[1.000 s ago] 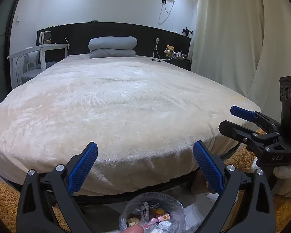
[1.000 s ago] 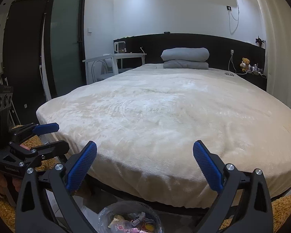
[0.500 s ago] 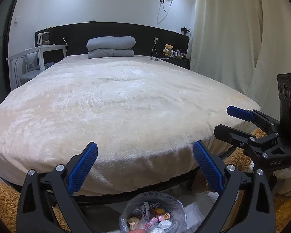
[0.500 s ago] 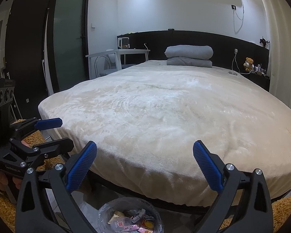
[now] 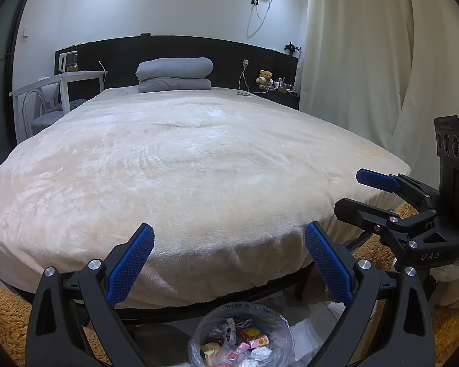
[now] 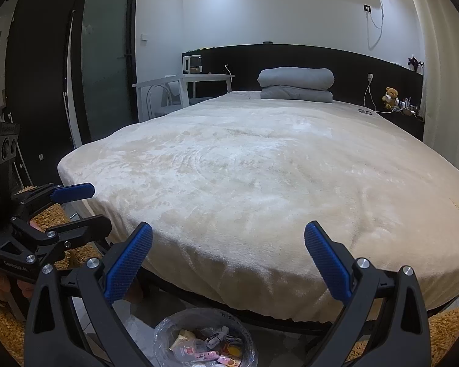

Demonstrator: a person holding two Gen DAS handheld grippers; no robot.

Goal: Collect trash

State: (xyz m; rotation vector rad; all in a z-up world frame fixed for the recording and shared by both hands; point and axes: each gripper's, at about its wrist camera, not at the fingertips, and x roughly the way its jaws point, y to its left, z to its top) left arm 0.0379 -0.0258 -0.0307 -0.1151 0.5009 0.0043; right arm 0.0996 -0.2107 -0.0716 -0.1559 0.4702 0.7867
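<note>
Here, the bed (image 5: 199,165) fills most of your view in both cameras, covered in a cream plush blanket (image 6: 275,165), with a folded grey duvet (image 5: 174,75) at the dark headboard (image 6: 352,61). Cream curtains (image 5: 367,61) hang to the right of it; a white desk (image 6: 183,82) stands to the left. An orange shaggy rug (image 5: 6,315) lies on the floor at the foot of the bed. Down there too, just below both your tools, sits the trash bin (image 5: 240,315), lined with a clear bag and holding wrappers (image 6: 199,348) and other scraps. Your left gripper (image 5: 229,263) is spread wide with nothing between its blue pads. Your right gripper (image 6: 228,261) is likewise released and empty. Both hover above the bin, side by side, pointing toward the bed.
</note>
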